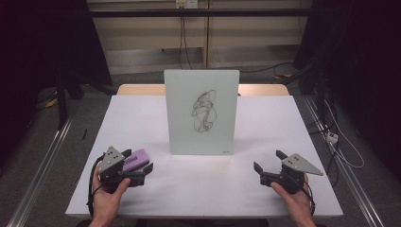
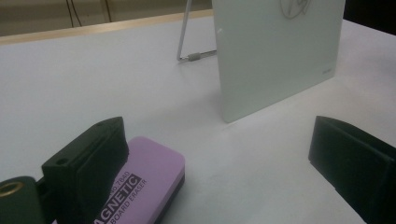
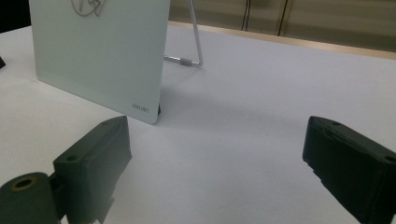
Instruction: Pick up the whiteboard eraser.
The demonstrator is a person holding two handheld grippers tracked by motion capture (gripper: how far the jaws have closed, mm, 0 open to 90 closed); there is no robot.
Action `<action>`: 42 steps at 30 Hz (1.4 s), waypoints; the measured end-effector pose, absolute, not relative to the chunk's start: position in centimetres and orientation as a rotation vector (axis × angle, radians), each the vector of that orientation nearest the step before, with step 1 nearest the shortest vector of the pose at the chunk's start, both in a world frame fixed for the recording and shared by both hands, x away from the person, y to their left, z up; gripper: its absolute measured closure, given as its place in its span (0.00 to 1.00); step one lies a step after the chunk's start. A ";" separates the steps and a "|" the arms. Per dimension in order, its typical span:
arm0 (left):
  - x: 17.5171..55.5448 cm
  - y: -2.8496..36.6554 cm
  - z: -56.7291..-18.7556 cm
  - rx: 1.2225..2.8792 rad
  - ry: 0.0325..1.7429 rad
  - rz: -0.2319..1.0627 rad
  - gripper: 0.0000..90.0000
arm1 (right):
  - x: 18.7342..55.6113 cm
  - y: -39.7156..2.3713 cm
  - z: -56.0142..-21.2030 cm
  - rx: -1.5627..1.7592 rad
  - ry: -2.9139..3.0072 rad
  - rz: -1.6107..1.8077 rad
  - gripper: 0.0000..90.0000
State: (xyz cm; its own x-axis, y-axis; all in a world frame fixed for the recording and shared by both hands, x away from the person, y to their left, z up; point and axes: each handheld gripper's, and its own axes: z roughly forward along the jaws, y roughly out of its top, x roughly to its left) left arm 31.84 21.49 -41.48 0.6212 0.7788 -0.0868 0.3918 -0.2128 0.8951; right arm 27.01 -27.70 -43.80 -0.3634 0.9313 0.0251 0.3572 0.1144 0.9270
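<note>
A small white board (image 1: 202, 111) stands upright on a wire stand in the middle of the table, with a black scribble (image 1: 204, 110) drawn on it. The board (image 2: 275, 51) shows ahead in the left gripper view, and its near corner (image 3: 100, 51) in the right gripper view. A purple magnetic board eraser (image 1: 136, 159) lies flat at the front left. My left gripper (image 1: 138, 161) is open, its jaws standing on either side of the eraser (image 2: 140, 191); the eraser lies close against the left jaw. My right gripper (image 1: 269, 161) is open at the front right, over bare table.
The white table (image 1: 265, 123) has a wooden strip along its far edge. Cables (image 1: 340, 142) run over the floor to the right. Dark stands and a metal rail line the left side.
</note>
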 end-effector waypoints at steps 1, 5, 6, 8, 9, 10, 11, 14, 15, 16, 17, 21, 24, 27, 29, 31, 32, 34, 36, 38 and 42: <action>31.8 21.5 -41.5 1.828 0.942 0.476 0.05 | 27.0 -27.7 -43.8 1.255 1.801 1.238 0.08; 32.0 21.5 -41.5 1.841 0.941 0.462 0.05 | 27.0 -27.8 -43.8 1.263 1.801 1.243 0.08; 32.0 21.5 -41.5 1.846 0.933 0.456 0.05 | 27.1 -27.8 -43.9 1.261 1.802 1.247 0.08; 32.0 21.3 -41.4 1.847 0.921 0.456 0.05 | 27.2 -27.8 -43.9 1.261 1.804 1.252 0.08; 32.0 21.2 -41.4 1.842 0.920 0.454 0.05 | 27.2 -27.8 -43.8 1.261 1.805 1.253 0.08; 32.0 21.2 -41.4 1.838 0.917 0.454 0.05 | 27.2 -27.8 -43.8 1.261 1.805 1.253 0.08; 32.0 21.2 -41.3 1.835 0.916 0.452 0.05 | 27.2 -27.8 -43.8 1.258 1.810 1.254 0.08; 32.0 21.3 -41.2 1.844 0.915 0.453 0.06 | 27.1 -27.8 -43.9 1.256 1.814 1.259 0.08; 32.0 21.3 -41.1 1.856 0.907 0.442 0.06 | 27.1 -27.8 -43.8 1.257 1.817 1.258 0.07; 32.0 21.3 -41.1 1.856 0.907 0.442 0.06 | 27.1 -27.8 -43.8 1.258 1.817 1.259 0.07; 32.0 21.4 -40.9 1.856 0.895 0.440 0.05 | 27.1 -27.8 -43.8 1.262 1.817 1.259 0.08; 32.1 21.5 -40.6 1.863 0.883 0.443 0.06 | 27.2 -27.9 -43.9 1.259 1.822 1.258 0.08; 32.4 21.7 -40.4 1.873 0.872 0.430 0.07 | 27.1 -27.8 -43.8 1.266 1.824 1.263 0.07; 32.6 22.0 -40.2 1.881 0.857 0.431 0.08 | 27.1 -27.8 -43.8 1.265 1.827 1.264 0.07; 32.8 22.2 -40.0 1.883 0.853 0.418 0.08 | 27.1 -27.8 -43.9 1.262 1.832 1.266 0.07; 32.8 22.3 -39.9 1.876 0.849 0.403 0.08 | 27.2 -27.7 -43.9 1.264 1.836 1.263 0.07; 32.9 22.4 -39.9 1.877 0.842 0.405 0.08 | 27.2 -27.7 -43.9 1.260 1.835 1.264 0.07; 33.0 22.5 -39.7 1.881 0.829 0.396 0.09 | 27.2 -27.7 -43.9 1.267 1.831 1.262 0.06; 33.1 22.7 -39.4 1.888 0.827 0.402 0.10 | 27.3 -27.8 -43.8 1.272 1.830 1.263 0.06; 33.2 22.8 -39.3 1.890 0.832 0.393 0.10 | 27.3 -27.8 -43.8 1.269 1.830 1.264 0.06; 33.6 23.5 -38.7 1.941 0.819 0.358 0.10 | 27.1 -27.7 -43.8 1.266 1.831 1.261 0.06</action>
State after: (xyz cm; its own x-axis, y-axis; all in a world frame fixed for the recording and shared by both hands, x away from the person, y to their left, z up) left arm 33.59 23.45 -38.66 0.7309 0.6766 -0.0895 0.3935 -0.3106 0.8653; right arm 27.15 -27.67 -43.76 -0.3859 0.9210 0.0533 0.3782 0.1052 0.9197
